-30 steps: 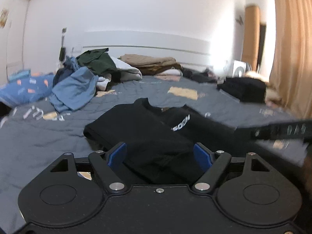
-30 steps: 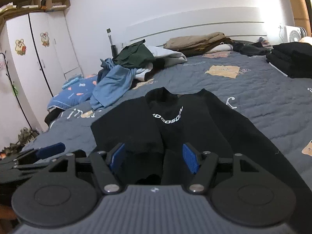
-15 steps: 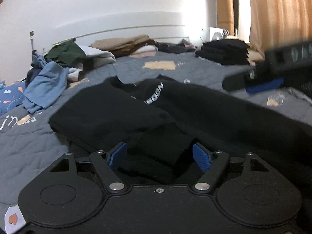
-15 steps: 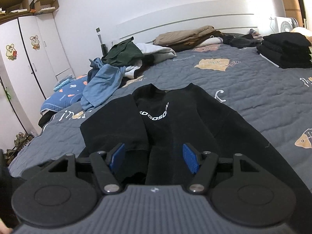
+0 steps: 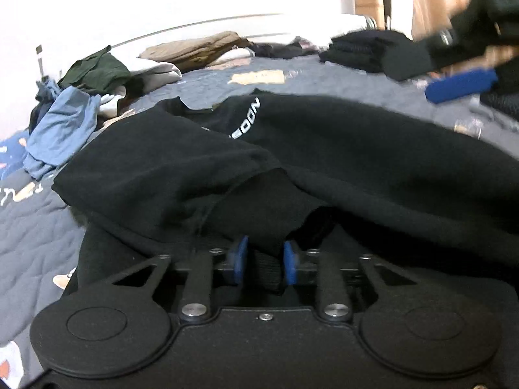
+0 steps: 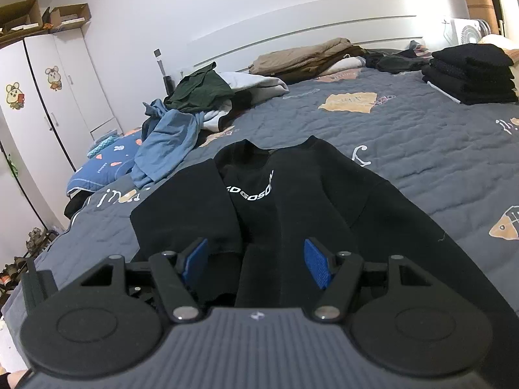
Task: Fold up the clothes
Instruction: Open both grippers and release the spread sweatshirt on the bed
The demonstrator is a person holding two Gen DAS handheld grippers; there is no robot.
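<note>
On the grey bed (image 6: 421, 149) our black sweater (image 6: 311, 201) lies lengthwise, collar toward the headboard, its near hem cut off behind our tools. Our left gripper (image 5: 264, 261) is closing on a ribbed fold; our right gripper (image 6: 256, 264) gapes, pads clear of cloth.

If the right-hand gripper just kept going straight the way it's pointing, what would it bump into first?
Most likely the black long-sleeved top spread on the grey quilted bedspread. The right gripper is open just above the top's near hem, though the depth is hard to judge.

White lettering "GOGOSO" runs across the black sweatshirt (image 6: 292, 201) chest.
</note>
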